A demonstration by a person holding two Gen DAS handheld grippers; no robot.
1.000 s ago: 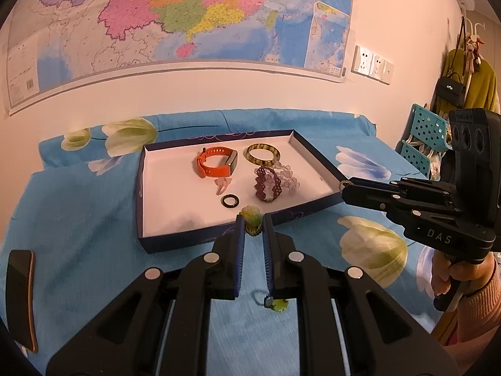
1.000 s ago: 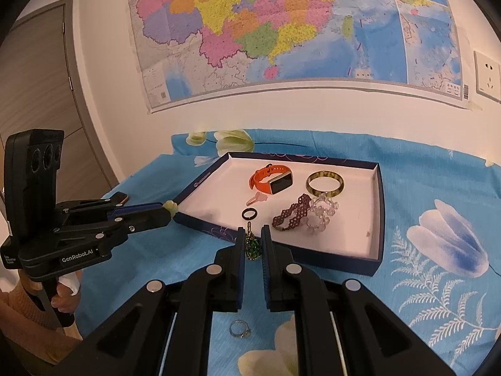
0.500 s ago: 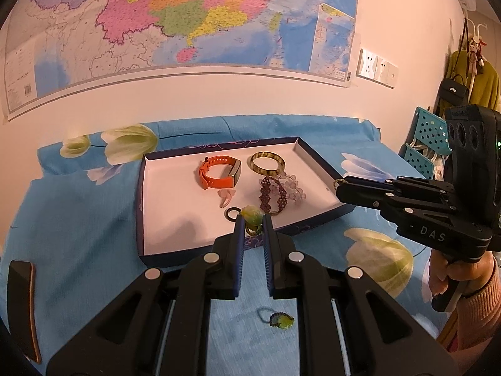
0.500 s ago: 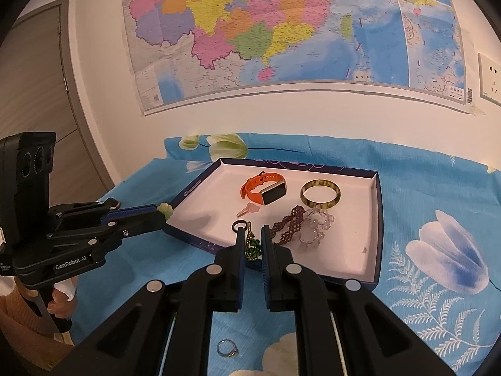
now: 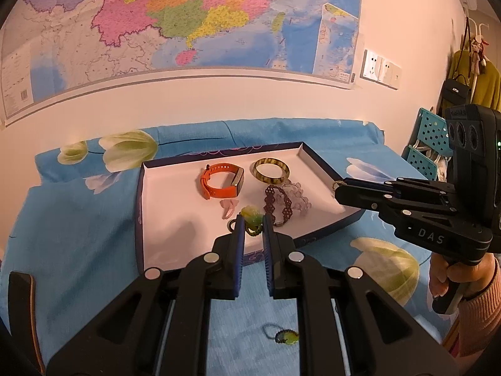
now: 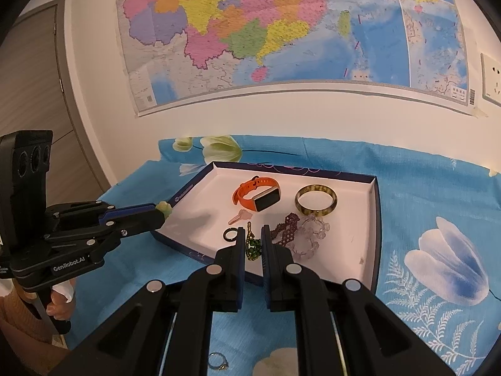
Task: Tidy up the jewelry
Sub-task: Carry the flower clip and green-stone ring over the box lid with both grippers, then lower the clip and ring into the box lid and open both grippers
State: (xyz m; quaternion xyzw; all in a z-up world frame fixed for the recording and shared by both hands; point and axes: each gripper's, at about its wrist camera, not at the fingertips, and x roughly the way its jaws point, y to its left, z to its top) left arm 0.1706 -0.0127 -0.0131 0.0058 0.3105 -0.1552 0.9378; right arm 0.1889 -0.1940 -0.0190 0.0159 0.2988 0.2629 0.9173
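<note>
A dark-rimmed white tray [image 5: 162, 206] [image 6: 374, 219] lies on the blue flowered cloth. It holds an orange watch [image 5: 220, 181] [image 6: 256, 195], a green bangle [image 5: 271, 170] [image 6: 316, 200], a purple lace bracelet [image 5: 278, 203] [image 6: 283, 230], a clear bead bracelet [image 6: 310, 235], a pink piece [image 5: 228, 208] and a black ring [image 6: 230, 235]. My left gripper [image 5: 252, 224] is shut on a pale green flower ring [image 5: 250, 216] above the tray's near edge. My right gripper [image 6: 252, 241] is shut on a green gold-chain piece [image 6: 252, 244] above the tray.
A green-stone ring [image 5: 286, 337] lies on the cloth below my left gripper. A silver ring [image 6: 217, 362] lies on the cloth below my right gripper. A dark phone-like slab [image 5: 23, 310] sits at the left. A map covers the wall behind.
Both grippers have risen and moved forward over the tray, each carrying its piece. The loose rings on the cloth stayed put.
</note>
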